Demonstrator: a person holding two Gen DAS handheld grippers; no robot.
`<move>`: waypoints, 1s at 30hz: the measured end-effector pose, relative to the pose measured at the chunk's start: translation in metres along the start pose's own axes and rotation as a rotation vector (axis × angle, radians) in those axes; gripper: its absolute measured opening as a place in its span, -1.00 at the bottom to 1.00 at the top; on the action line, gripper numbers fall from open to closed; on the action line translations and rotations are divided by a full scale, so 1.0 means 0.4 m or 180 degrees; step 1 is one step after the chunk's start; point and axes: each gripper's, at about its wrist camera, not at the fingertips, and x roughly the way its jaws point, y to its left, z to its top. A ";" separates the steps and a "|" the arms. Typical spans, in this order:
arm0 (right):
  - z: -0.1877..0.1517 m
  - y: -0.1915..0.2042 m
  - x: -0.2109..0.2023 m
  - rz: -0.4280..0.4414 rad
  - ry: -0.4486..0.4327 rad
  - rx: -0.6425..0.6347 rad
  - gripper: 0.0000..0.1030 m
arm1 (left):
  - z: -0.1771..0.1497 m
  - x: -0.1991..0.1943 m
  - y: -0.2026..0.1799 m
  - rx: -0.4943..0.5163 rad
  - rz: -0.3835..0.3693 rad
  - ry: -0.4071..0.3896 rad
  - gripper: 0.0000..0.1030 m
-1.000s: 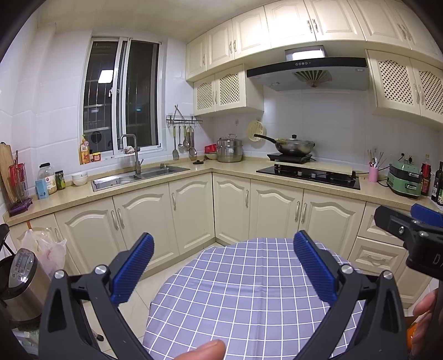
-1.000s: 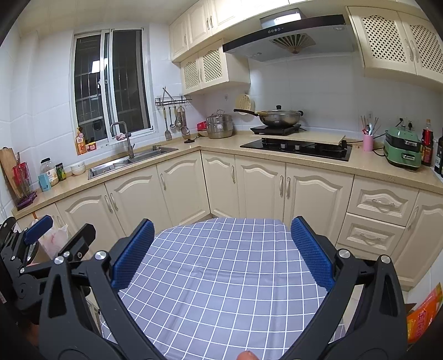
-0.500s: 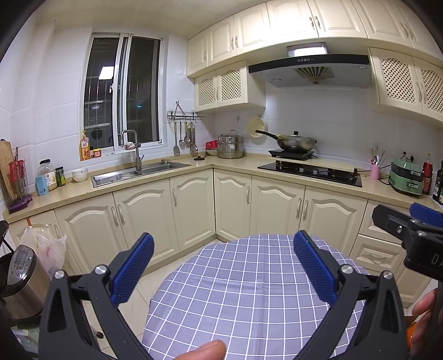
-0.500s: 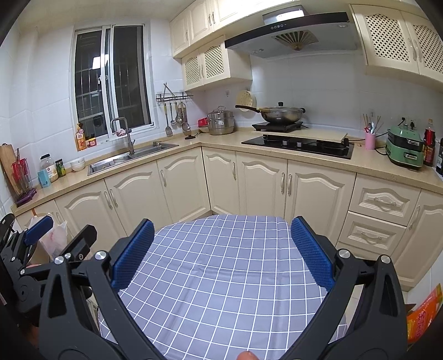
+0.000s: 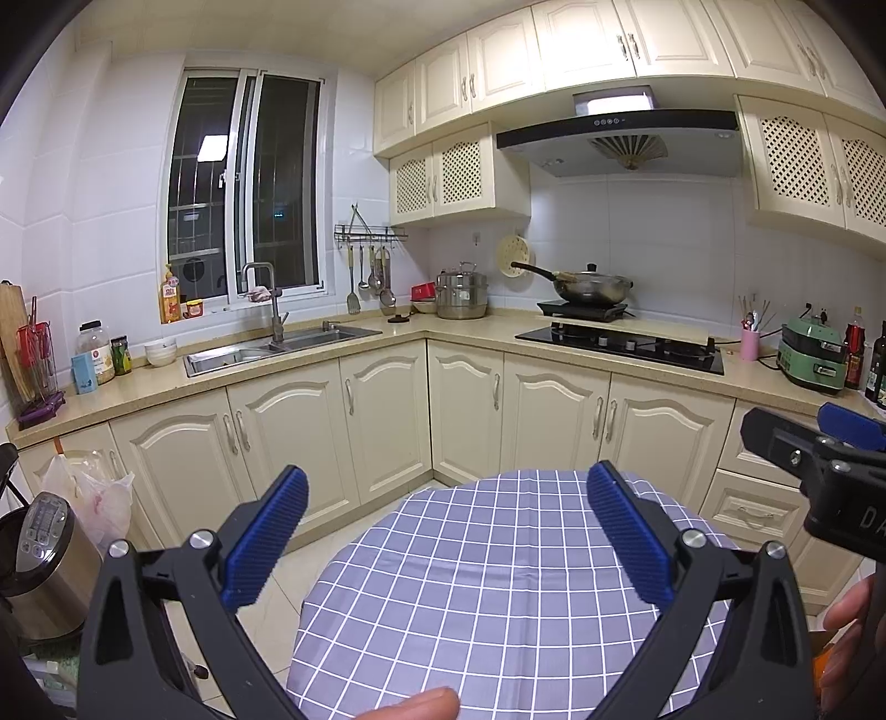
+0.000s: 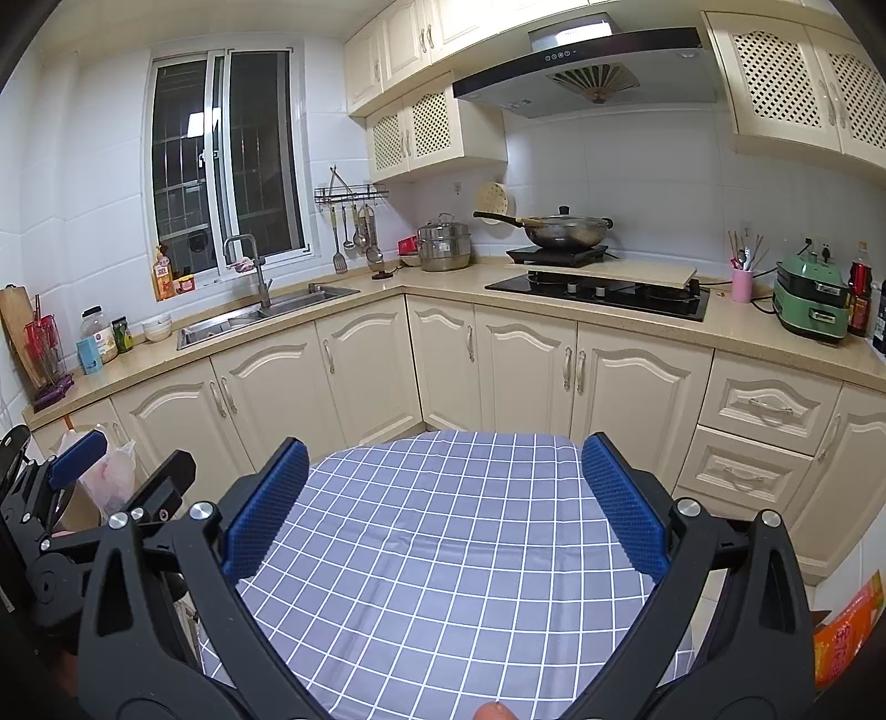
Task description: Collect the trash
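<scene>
No obvious trash on the checkered tablecloth [image 5: 498, 581], so can't tell what's supposed to get collected; the only candidates are a white plastic bag [image 5: 94, 498] hanging off the cabinets at the left and an orange package [image 6: 847, 626] low on the right. Left gripper [image 5: 443, 531] and right gripper [image 6: 440, 504] both hover over the table, jaws spread wide, holding nothing.

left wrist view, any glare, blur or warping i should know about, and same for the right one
Left wrist view: sharp, strong fisheye bending of the cabinets, dark vignette corners, blown-out hood light, ceiling lamp reflected in the window. Right wrist view: equally sharp and warped, hood light less glaring, open right gripper crisp.
</scene>
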 end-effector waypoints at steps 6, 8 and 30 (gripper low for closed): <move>0.000 -0.001 0.002 -0.0006 0.0007 0.0001 0.88 | 0.000 -0.007 0.007 -0.0015 0.0014 -0.0084 0.91; 0.001 0.001 0.001 0.0005 0.0013 0.0003 0.88 | 0.001 -0.013 0.015 -0.0030 0.0008 -0.0128 0.91; 0.006 -0.001 0.001 0.0022 0.0019 0.0000 0.88 | 0.015 -0.010 0.042 -0.0093 0.0102 -0.0104 0.91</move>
